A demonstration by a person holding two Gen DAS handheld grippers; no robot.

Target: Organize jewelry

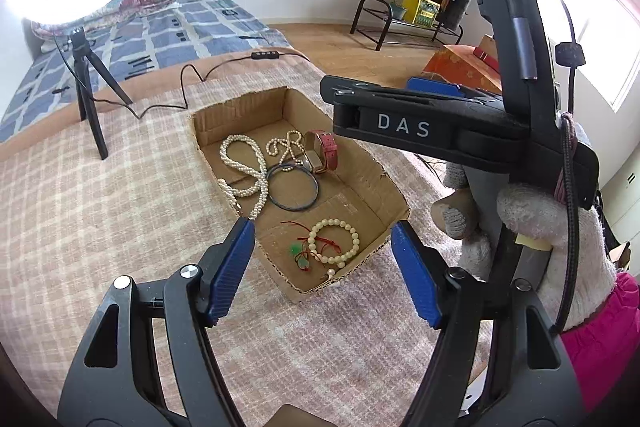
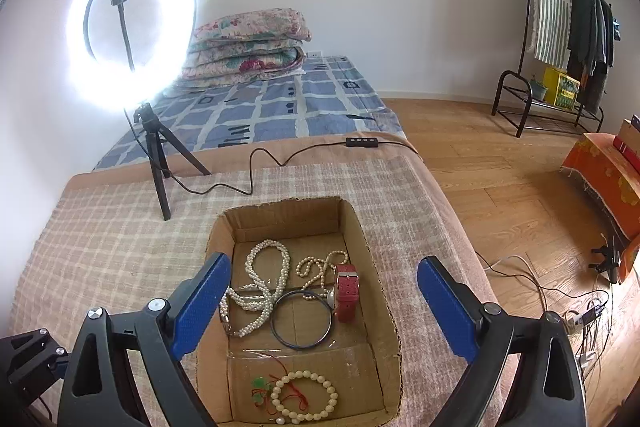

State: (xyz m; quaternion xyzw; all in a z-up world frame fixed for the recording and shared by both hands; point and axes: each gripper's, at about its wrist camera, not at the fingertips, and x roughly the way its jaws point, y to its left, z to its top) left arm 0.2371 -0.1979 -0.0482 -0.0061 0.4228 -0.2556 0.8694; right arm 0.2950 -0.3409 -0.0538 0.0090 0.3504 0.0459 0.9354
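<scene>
Both my tongs gape wide, nothing held. Left gripper [image 1: 322, 269] hangs over the near end of the box [image 1: 366, 183]; the cream bracelet [image 1: 338, 241] with red cord lies between its tips. Right gripper [image 2: 324, 307] also over the box [image 2: 382, 291], with the bangle [image 2: 301, 319], pearls [image 2: 262, 283] and red watch [image 2: 346, 291] between its fingers. Ring light [image 2: 132, 43] stands ahead, left of both.

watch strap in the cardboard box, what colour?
Red, with punched holes, on the wristwatch strap lying in the open cardboard box. Clearest in the right wrist view.
</scene>
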